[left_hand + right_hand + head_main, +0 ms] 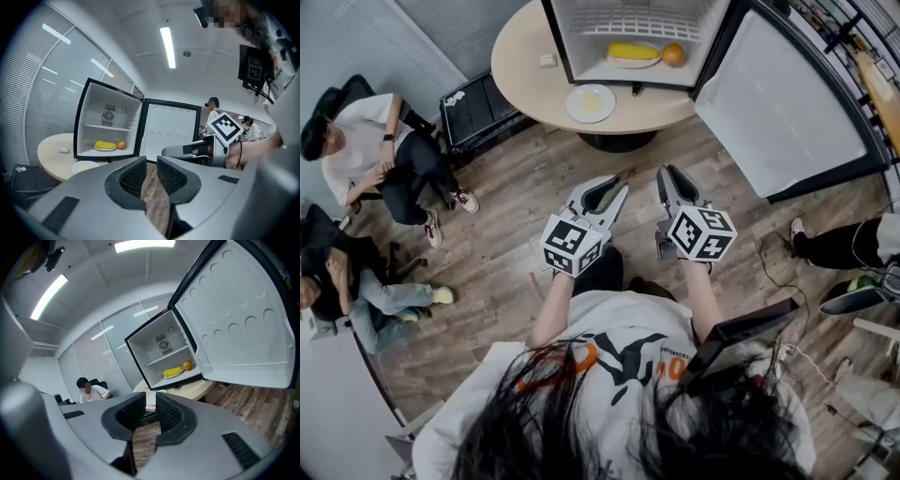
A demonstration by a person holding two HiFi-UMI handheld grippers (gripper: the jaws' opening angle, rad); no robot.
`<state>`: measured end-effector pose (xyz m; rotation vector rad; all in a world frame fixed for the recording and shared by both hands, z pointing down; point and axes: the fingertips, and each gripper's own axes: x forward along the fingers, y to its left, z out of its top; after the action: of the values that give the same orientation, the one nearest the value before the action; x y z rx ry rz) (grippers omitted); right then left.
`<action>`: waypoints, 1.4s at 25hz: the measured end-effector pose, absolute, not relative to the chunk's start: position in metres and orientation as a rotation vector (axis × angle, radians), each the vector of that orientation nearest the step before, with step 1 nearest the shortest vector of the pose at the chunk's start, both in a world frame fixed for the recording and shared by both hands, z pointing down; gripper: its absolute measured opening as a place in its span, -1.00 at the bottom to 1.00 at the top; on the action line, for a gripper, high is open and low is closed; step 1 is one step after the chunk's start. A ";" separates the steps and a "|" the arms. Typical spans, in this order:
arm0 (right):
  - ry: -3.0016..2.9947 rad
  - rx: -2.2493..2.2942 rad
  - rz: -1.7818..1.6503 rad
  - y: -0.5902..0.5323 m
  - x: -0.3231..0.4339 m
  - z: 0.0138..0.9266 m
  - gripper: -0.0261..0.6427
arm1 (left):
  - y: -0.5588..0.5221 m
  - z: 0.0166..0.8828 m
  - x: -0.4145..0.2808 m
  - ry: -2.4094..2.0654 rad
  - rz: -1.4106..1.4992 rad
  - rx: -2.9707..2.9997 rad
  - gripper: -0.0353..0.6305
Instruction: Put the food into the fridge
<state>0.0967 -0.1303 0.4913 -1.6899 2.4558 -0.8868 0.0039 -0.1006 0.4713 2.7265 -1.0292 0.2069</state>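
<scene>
Both claws hang in the middle of the head view, well apart from the tabletop point(520, 66) at the top of the frame. The left claw point(151, 161) is nearly closed, with only a thin slit of floor showing between its pads, and it holds nothing. The right claw point(150, 399) stands the same way: a narrow gap, empty.

The fridge point(560, 42) sits on the tabletop at upper centre, its door point(778, 103) swung wide to the right. On its floor lie a yellow item point(633, 51) on a dish and, just beside it, an orange fruit point(673, 54). Just in front of the fridge sits a white plate point(573, 106) with a pale yellow portion point(592, 103) — in my judgement the food left to load.

The plate looks shallow and thin-rimmed, so a pinch at one edge could tilt it and slide the portion off. The fridge floor is already partly taken, so pushing the plate in could nudge the round fruit and set it rolling out. A claw swung wide could also catch the door.

No brand or readable words show — the marker cubes point(572, 246) carry only black-and-white squares, and the print on the shirt point(609, 347) is too hidden to read.
</scene>
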 end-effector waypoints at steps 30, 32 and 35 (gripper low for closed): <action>2.600 -1.524 -0.889 -0.029 0.114 0.494 -0.79 | 0.014 0.466 0.041 -1.132 0.225 2.732 -0.67; 2.602 -1.520 -0.891 -0.029 0.114 0.494 -0.79 | 0.014 0.466 0.041 -1.137 0.225 2.732 -0.67; 2.606 -1.510 -0.893 -0.030 0.113 0.496 -0.79 | 0.013 0.465 0.039 -1.151 0.220 2.735 -0.67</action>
<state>0.1133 -0.0303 0.4956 -1.5100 2.6062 -0.8927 0.0395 0.0127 0.4645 2.7349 -1.1510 0.2200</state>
